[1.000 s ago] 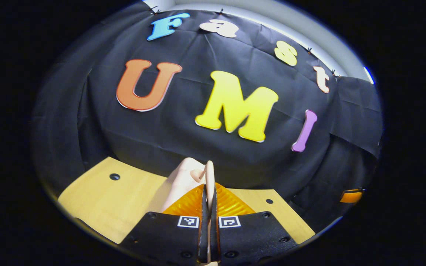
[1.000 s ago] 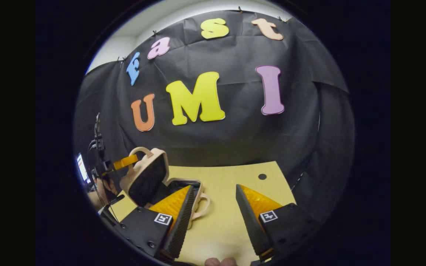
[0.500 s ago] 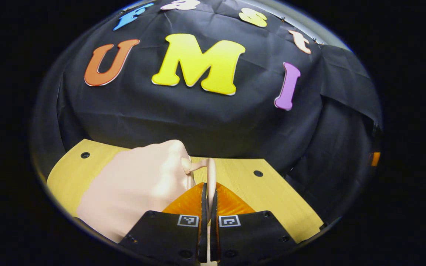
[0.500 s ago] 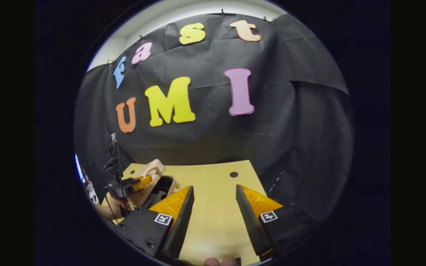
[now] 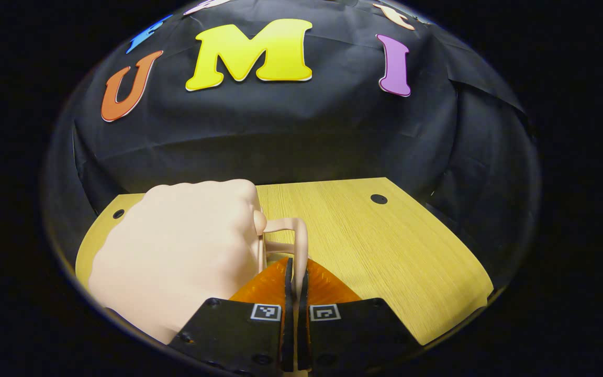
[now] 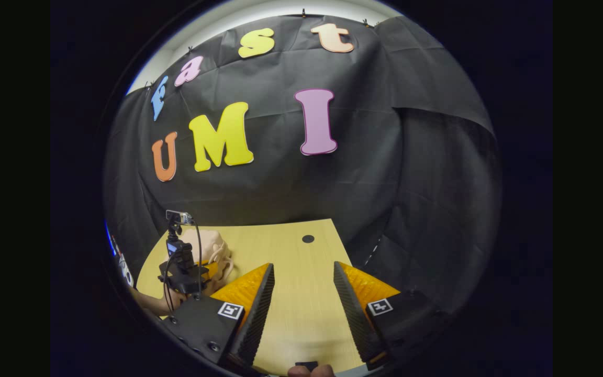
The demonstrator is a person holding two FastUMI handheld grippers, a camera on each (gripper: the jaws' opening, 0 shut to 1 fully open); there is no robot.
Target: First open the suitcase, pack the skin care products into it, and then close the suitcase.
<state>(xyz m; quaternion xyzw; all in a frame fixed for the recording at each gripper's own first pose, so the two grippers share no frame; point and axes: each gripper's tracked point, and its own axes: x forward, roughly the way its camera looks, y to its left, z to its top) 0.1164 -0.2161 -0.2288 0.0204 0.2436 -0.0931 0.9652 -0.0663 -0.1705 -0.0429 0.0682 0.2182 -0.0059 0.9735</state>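
Note:
A small pale-pink suitcase (image 5: 176, 251) lies on the wooden table (image 5: 385, 246) with its lid down on the base. My left gripper (image 5: 294, 272) is shut on the lid's thin loop handle (image 5: 297, 238), which stands up between the fingers at the case's right side. The case's contents are hidden. In the right gripper view the suitcase (image 6: 208, 245) sits low at the far left, with the left gripper (image 6: 203, 269) and a hand against it. My right gripper (image 6: 304, 293) is open above bare table (image 6: 301, 319), apart from the case, nothing between its fingers.
The table carries round dark holes (image 5: 378, 199) (image 6: 308, 239) near its back edge. Black cloth walls close in behind and to the right. A camera on a small mount (image 6: 178, 217) rides above the left gripper.
The lid has swung down from upright to flat on the base, my left gripper holding its handle throughout. The right gripper stayed open and drifted right, away from the case.

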